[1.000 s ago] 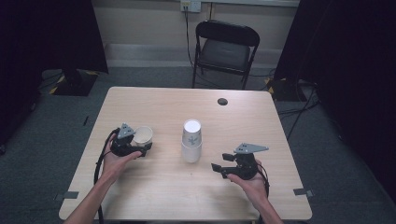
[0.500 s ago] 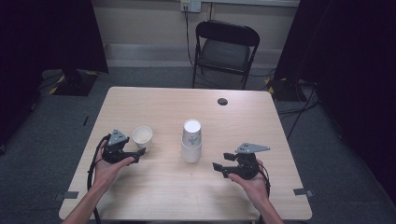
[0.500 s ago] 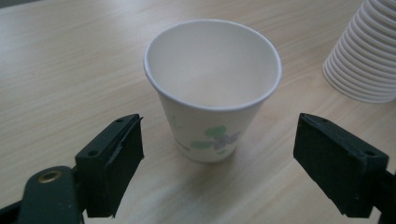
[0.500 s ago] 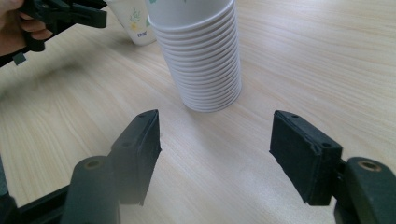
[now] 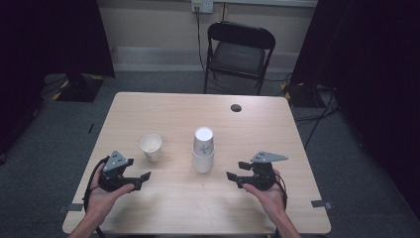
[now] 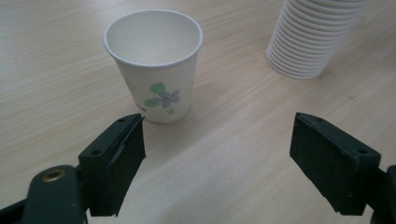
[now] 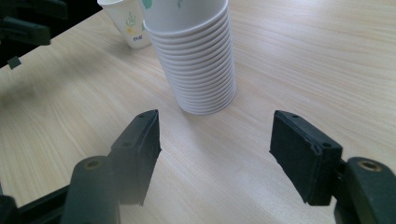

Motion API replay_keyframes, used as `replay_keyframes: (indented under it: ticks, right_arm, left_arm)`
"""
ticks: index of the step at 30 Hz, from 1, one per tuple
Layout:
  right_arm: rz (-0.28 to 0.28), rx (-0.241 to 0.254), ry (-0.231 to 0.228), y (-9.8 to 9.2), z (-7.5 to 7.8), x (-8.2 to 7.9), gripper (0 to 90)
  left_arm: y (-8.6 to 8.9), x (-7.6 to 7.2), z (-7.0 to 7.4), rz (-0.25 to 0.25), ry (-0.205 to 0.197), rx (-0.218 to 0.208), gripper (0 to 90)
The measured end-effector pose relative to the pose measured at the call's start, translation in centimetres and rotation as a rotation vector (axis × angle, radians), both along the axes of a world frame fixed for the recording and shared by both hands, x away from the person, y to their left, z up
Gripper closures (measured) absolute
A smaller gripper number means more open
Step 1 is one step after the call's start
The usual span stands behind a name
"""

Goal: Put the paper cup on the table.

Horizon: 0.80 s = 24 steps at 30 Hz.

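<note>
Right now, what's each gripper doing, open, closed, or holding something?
Left gripper: open, holding nothing; jaws just closing slightly, single paper cup stands free ahead.
Right gripper: open, holding nothing, facing the cup stack.

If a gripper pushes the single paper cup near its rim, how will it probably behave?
The single paper cup looks empty and thin-walled, so it is probably very light and may slide on the smooth wooden table. Its base is narrower than its rim, so a high push would likely tip it. Once on its side, it could roll in a curve.

black folding chair (image 5: 238,52) behind table (image 5: 163,106)
</note>
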State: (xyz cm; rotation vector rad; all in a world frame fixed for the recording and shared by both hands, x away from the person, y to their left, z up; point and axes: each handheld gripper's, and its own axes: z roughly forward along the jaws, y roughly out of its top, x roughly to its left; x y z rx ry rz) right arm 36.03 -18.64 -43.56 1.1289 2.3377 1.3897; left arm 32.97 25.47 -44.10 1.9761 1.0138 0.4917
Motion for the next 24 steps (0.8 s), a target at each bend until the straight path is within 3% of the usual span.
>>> replay_keyframes:
  ticks: [12,14,16,18,24]
  right_arm:
    - [-0.009,-0.028,-0.006,-0.6,0.0,-0.7,32.8]
    - [-0.008,-0.037,-0.003,-0.9,0.0,-1.0,32.6]
    - [-0.016,-0.031,0.0,-1.2,-0.1,-1.3,32.1]
    - [-0.025,-0.024,-0.003,-1.5,-0.2,-1.5,31.8]
    - [-0.031,-0.02,0.0,-1.8,-0.8,-1.5,30.6]
  left_arm:
    - [1.2,-3.3,-1.5,0.013,0.076,-0.011,17.6]
    - [1.3,-3.8,-1.5,0.013,0.074,-0.02,16.3]
    - [1.5,-3.9,-1.4,0.012,0.073,-0.005,16.1]
    - [1.8,-3.8,-1.5,0.029,0.081,-0.024,15.9]
    - [2.3,-3.3,-1.9,0.058,0.112,-0.025,15.8]
